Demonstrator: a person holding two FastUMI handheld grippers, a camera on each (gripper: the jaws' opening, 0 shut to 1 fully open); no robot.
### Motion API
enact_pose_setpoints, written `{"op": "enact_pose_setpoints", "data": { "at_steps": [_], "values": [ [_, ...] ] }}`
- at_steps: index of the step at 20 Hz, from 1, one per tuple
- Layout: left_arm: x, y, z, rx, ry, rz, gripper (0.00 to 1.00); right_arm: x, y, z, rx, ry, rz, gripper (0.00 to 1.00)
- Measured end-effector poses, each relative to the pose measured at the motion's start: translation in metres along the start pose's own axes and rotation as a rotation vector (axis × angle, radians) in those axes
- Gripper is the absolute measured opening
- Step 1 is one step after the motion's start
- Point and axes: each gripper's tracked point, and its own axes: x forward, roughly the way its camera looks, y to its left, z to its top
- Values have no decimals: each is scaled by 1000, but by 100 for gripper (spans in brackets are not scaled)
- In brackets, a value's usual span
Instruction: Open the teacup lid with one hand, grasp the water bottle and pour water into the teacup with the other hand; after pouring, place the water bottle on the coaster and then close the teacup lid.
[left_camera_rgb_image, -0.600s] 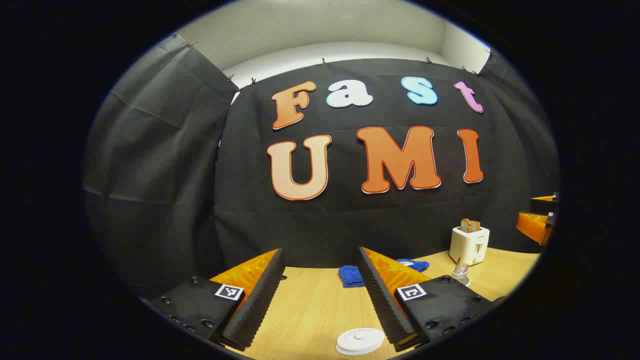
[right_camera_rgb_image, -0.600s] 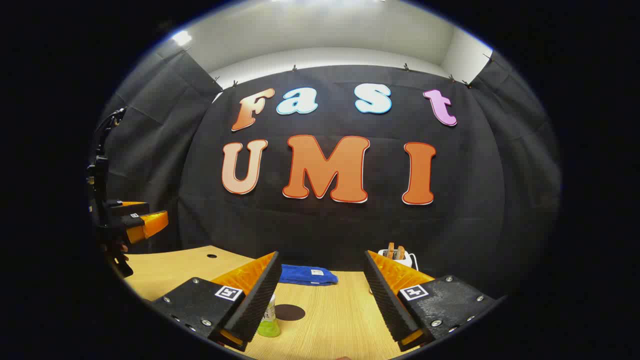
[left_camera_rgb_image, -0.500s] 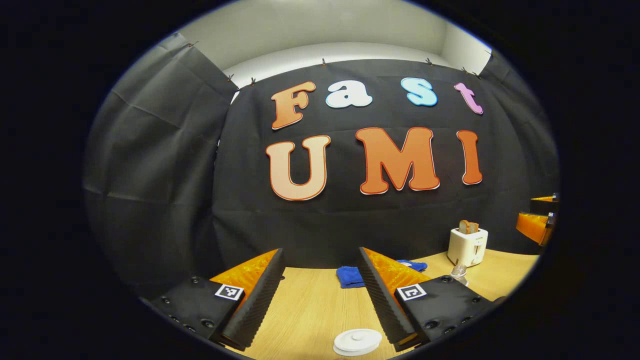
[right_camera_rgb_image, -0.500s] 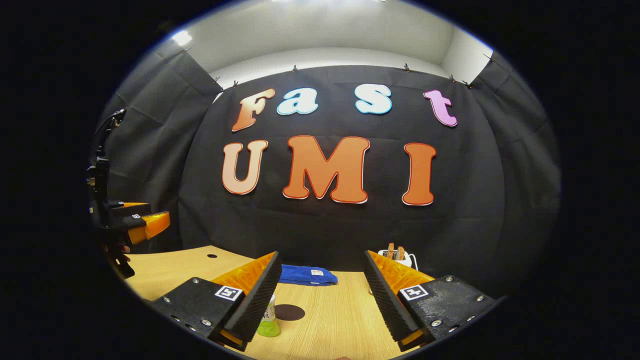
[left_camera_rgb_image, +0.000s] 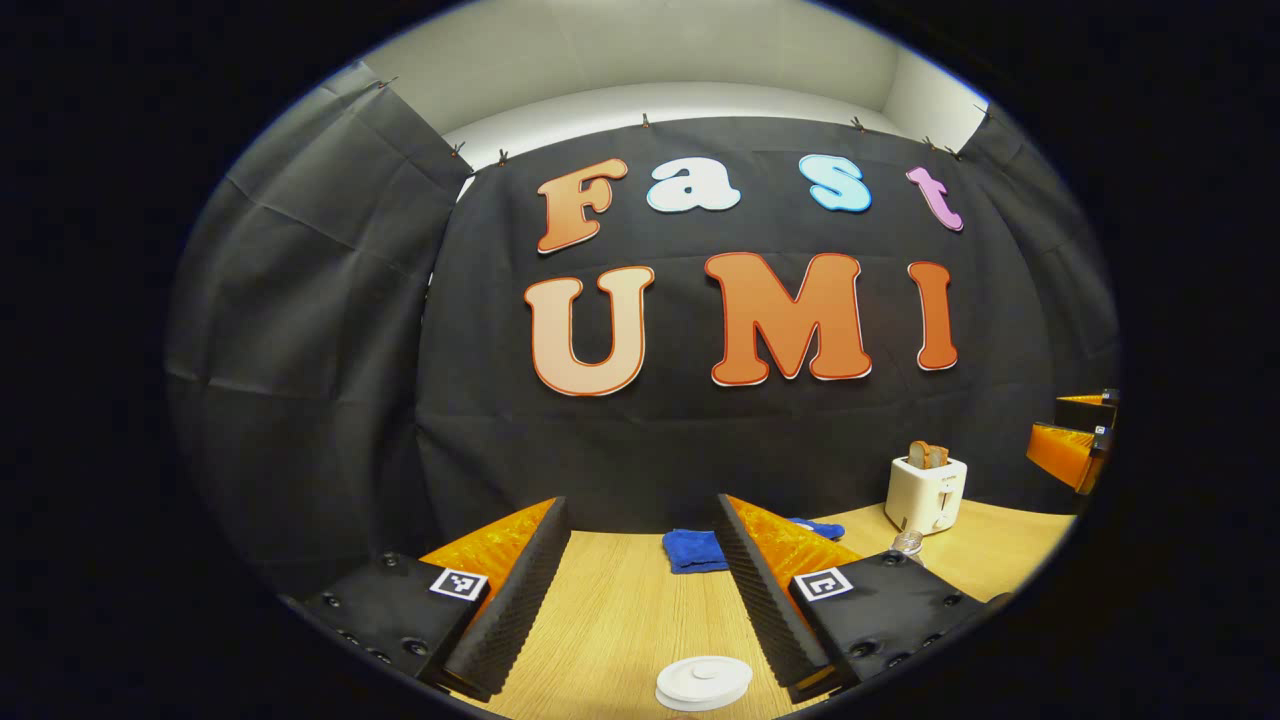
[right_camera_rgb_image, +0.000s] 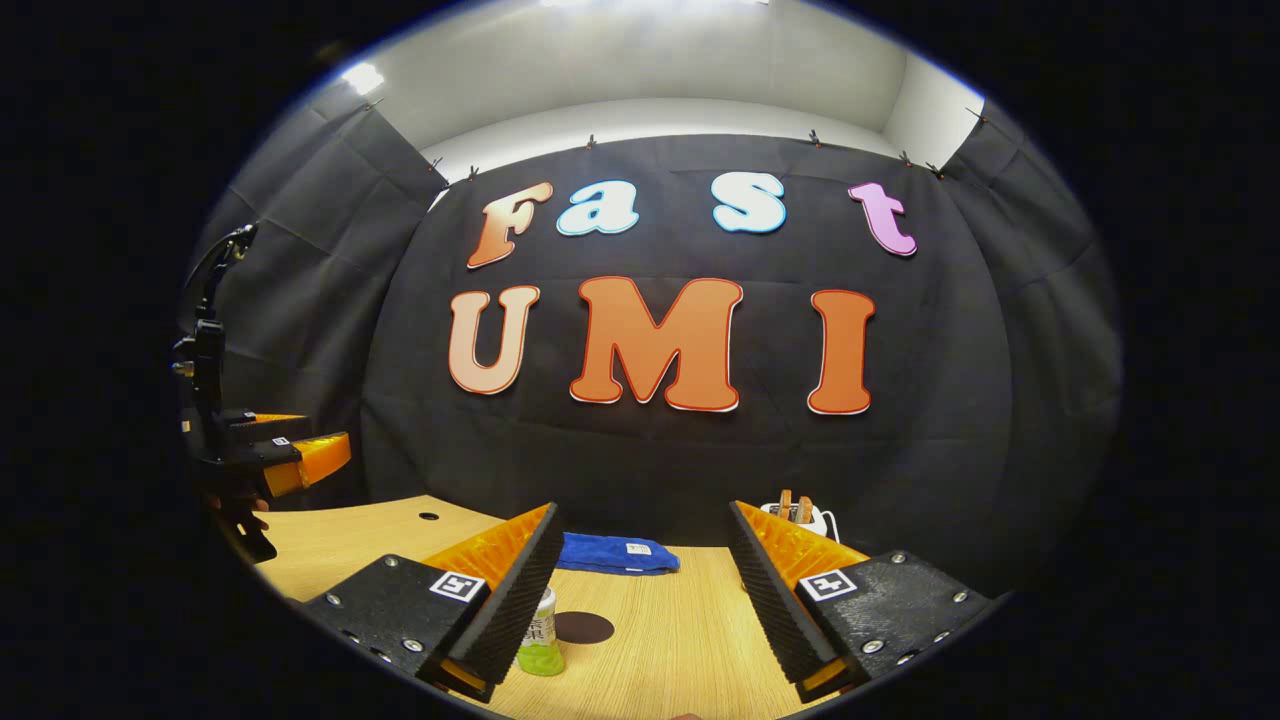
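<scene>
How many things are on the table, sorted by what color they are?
White: 2, the teacup lid and the toaster
Blue: 1, the cloth
Green: 1, the water bottle
Dark: 1, the round coaster
Clear: 1, a small glass thing by the toaster
Total: 6

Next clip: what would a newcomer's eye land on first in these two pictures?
Probably the white toaster with bread in its slots, standing at the far right of the wooden table near the black wall. Next, the blue cloth lying at the table's far edge, and the round white teacup lid close in front of the open left gripper. By the open right gripper, a small bottle stands beside a dark round coaster.
</scene>
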Motion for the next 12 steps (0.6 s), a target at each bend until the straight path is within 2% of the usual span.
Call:
{"op": "enact_pose_setpoints", "data": {
  "at_steps": [12],
  "values": [
    [-2,-6,-7,-25,11,-22,96,-3,6,-6,-7,20,21,98]
  ]
}}
